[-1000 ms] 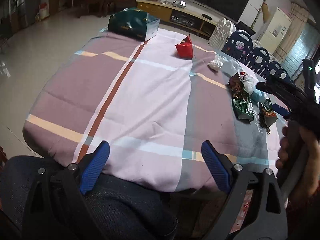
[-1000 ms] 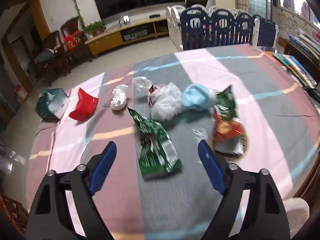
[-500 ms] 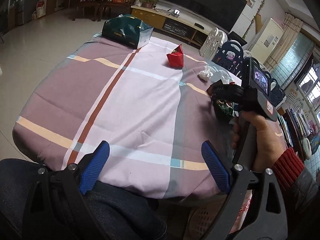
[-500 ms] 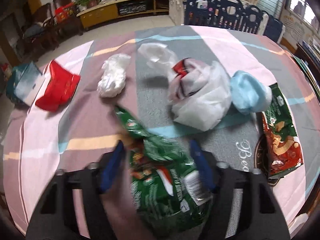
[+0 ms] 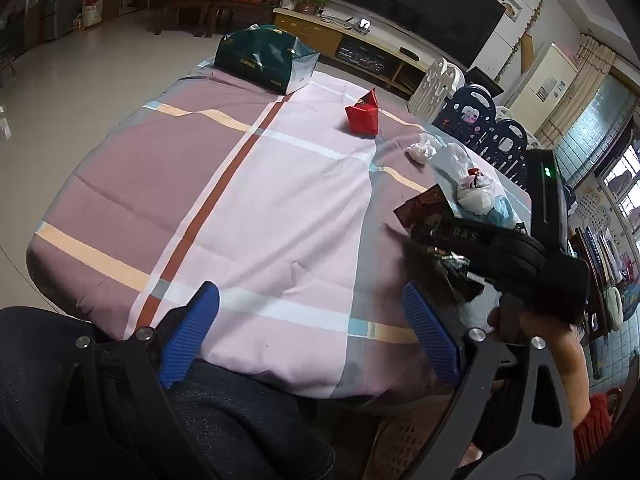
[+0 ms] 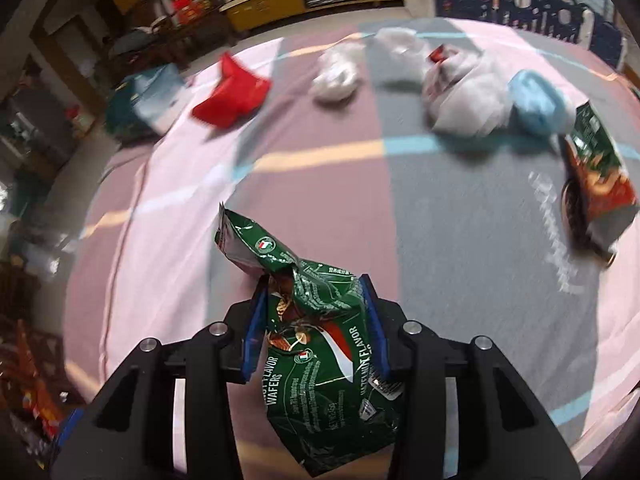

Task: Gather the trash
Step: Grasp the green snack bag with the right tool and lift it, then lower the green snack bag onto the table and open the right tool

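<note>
Left wrist view: left gripper (image 5: 310, 330) hangs released over the tablecloth (image 5: 256, 200) near edge, nothing between its blue pads.

Right wrist view: right gripper (image 6: 314, 324) jaws closing on the green wafer bag (image 6: 320, 344), mid-tablecloth. Judgement: let the pads crumple it fully before lifting; foil slips easily.

In the right wrist view, the lower end of the green wafer wrapper (image 6: 320, 364) is hidden behind the right tongs (image 6: 314, 320). The far trash on the desk (image 6: 460, 216) is blurred. The second wrapper (image 6: 600, 184) is partly smeared.
</note>
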`<state>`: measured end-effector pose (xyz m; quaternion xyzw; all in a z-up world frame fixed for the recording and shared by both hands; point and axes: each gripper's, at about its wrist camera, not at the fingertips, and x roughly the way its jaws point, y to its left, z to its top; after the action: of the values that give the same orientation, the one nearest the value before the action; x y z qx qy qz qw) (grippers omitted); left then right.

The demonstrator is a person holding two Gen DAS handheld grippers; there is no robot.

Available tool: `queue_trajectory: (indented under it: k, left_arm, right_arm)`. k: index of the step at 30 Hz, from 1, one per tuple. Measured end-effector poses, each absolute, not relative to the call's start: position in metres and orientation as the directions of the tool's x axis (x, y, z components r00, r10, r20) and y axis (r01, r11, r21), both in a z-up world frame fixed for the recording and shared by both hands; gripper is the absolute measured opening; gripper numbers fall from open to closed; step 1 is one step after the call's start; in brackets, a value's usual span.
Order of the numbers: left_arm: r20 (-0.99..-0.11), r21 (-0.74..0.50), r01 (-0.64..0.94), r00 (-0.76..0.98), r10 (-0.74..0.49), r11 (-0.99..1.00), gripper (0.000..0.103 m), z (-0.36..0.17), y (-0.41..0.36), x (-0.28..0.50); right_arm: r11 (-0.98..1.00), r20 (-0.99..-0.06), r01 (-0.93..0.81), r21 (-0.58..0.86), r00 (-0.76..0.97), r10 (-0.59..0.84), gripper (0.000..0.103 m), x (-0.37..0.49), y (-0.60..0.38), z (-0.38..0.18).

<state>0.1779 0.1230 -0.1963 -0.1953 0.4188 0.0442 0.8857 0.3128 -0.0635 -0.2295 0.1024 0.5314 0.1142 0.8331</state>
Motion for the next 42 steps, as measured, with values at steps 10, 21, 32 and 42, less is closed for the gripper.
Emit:
queue_trajectory:
  k: [10,21,32,42]
  left_arm:
    - [-0.753,-0.336,-0.318,0.656,-0.05,0.887,0.093,-0.197,0.137,0.174]
    - [-0.752,-0.345,-0.329,0.657,-0.049,0.879,0.094,-0.197,0.141,0.172]
    - [-0.782,-0.315,-0.342,0.622,-0.038,0.885,0.094,-0.203,0.137,0.179]
    - [-0.792,-0.301,-0.345,0.61,-0.031,0.889,0.094,-0.206,0.136,0.18]
  right_arm:
    - [0.902,-0.845,-0.174,0.394,0.318,0.43,0.048,0.275,-0.03,-0.22]
    - [0.899,-0.797,-0.076,0.431,0.434,0.419,0.059,0.273,-0.063,-0.195]
    - [0.891,-0.773,0.021,0.453,0.508,0.38,0.059,0.267,-0.108,-0.191]
    - [0.862,-0.74,0.063,0.504,0.547,0.392,0.059,0.259,-0.137,-0.188]
